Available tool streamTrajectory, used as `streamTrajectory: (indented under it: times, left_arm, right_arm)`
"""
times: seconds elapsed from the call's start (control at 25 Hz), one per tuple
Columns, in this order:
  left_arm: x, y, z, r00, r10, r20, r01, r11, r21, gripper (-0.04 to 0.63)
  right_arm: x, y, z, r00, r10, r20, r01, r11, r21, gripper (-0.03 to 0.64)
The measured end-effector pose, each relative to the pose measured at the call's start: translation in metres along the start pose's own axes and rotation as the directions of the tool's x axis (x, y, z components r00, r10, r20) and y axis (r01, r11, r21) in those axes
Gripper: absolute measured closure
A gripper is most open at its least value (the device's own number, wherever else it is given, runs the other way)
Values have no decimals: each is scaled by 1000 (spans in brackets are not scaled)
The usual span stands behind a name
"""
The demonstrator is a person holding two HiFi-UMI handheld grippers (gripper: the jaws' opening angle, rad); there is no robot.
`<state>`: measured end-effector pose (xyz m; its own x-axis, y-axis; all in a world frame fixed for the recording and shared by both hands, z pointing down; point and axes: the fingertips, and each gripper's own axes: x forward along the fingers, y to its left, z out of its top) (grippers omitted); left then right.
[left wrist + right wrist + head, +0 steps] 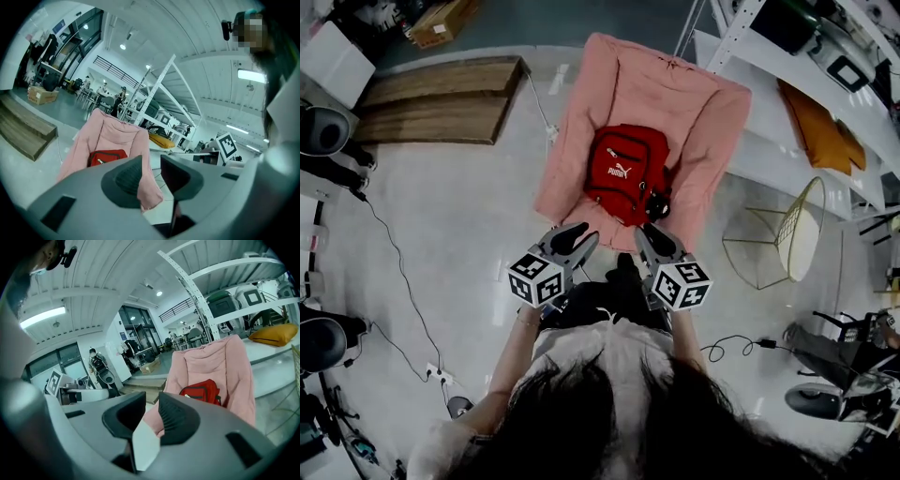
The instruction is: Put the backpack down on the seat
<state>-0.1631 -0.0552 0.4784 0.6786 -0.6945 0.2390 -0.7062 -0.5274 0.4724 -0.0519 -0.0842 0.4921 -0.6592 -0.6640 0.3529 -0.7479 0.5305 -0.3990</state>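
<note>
Backpack [625, 173] lies on pink seat [570, 173], near its front edge; left gripper [573, 241] and right gripper [653, 244] both empty, jaws slightly apart, so unheld it could slide off the soft cushion.

Left gripper [579, 234], right gripper [649, 232]: fingers [126, 180] narrowly apart.

Backpack [625, 174] on seat [623, 84]

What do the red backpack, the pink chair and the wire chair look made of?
The red backpack looks like matte woven synthetic fabric, going by its zips and stitched panels. The pink chair seems soft padded cloth, probably plush; it sags and creases. The wire chair looks like thin metal rod, gold-toned, see-through.
</note>
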Motion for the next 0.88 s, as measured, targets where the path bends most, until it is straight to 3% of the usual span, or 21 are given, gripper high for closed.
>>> streamTrajectory:
  times: [0.48,0.88]
  left_arm:
    - [-6,-30,-6,1000,-26,8,26,1000,14,462]
    - [8,-95,-20,1000,-18,11,18,998,53,462]
  right_arm:
    - [-33,6,-5,1000,-10,-29,9,999,-31,523]
    - [-94,2,-17,999,46,-30,-47,998,-35,528]
